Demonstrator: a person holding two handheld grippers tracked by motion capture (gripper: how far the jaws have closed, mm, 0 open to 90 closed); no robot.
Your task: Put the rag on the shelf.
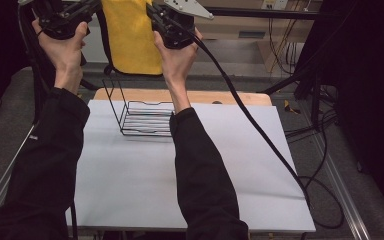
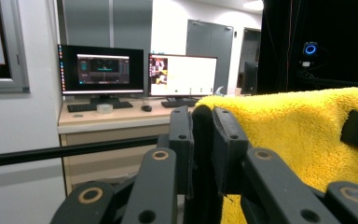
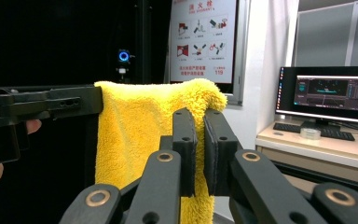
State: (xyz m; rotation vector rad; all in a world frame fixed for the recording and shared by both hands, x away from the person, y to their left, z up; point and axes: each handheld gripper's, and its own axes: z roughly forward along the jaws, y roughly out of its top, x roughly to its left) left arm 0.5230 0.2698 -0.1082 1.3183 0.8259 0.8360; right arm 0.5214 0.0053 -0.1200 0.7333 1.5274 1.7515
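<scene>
The white table (image 1: 130,170) spreads out well below both raised grippers, its far edge showing a strip of bare wood, and the person's black sleeves (image 1: 200,170) reach up over it from the near side. The yellow towel (image 1: 130,35) hangs between the two grippers, held up high above the table's far edge and draping straight down from them. The left gripper (image 1: 91,6) sits at the towel's left top corner; in the left gripper view its jaws stand nearly together with a narrow gap, the towel's (image 2: 298,135) fluffy top edge running off to their right and its cloth dropping behind the right jaw, so it looks clenched on that corner. The right gripper (image 1: 151,11) is at the towel's right top corner; in its own view the jaws are pressed close on the towel's (image 3: 140,140) edge, the cloth hanging away to their left toward the left gripper (image 3: 42,105), whose black body reaches the far corner. Below the right gripper and a little nearer the person, a black wire rack (image 1: 142,117) stands on the table, apart from the towel. Off beyond the grippers sit two monitors (image 2: 142,70) on a desk.
</scene>
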